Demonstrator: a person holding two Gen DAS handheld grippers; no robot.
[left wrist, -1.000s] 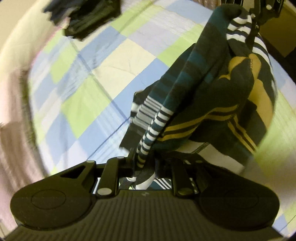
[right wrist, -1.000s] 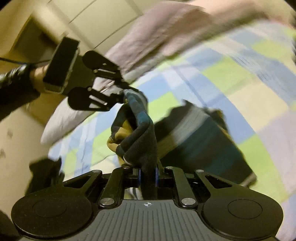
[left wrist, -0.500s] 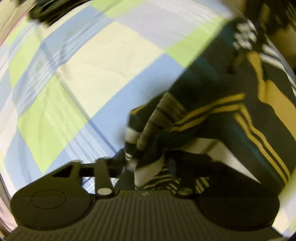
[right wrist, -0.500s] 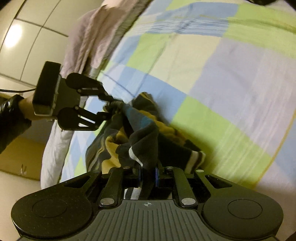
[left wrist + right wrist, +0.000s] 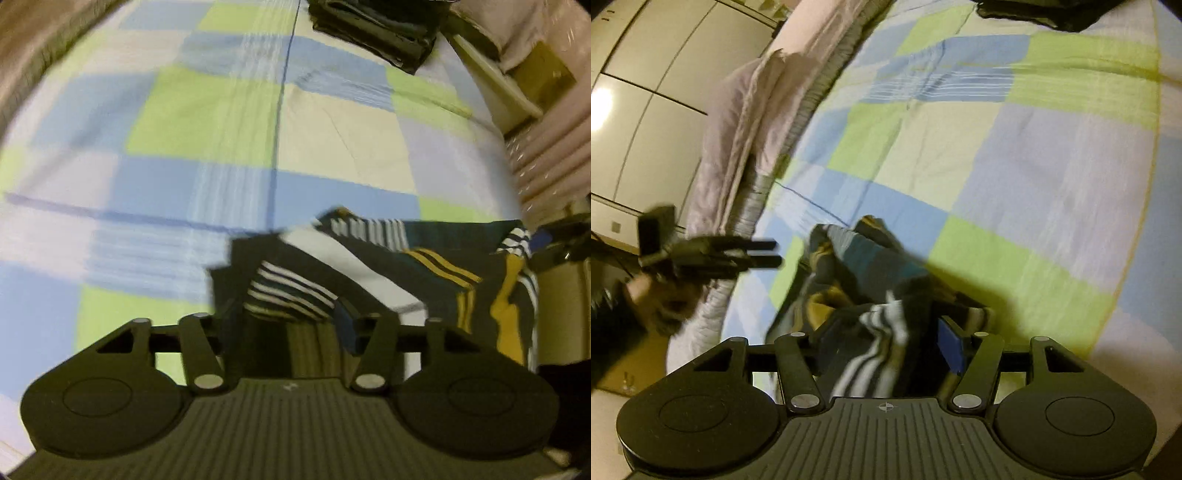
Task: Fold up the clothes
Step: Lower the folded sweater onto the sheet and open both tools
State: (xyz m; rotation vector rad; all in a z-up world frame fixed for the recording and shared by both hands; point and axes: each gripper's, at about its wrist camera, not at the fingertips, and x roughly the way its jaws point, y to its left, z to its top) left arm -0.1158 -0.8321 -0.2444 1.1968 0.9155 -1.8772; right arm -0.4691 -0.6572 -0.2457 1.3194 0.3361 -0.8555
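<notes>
The striped garment, dark with white, teal and mustard bands, lies crumpled on the checked bedspread at the near edge of the bed. In the left wrist view the left gripper has its fingers spread wide, with a fold of the garment lying between them but not pinched. In the right wrist view the right gripper is likewise spread apart, a striped fold draped loosely between its blue-padded fingers.

Only the right wrist view shows the left gripper from outside, off to the left of the garment and apart from it, held by a hand in a dark sleeve, with a pale quilt bunched along the bed's left side and wardrobe panels behind. Only the left wrist view shows a pile of dark clothes at the far side of the bed and pinkish curtains on the right.

No container and no readable writing is visible.
</notes>
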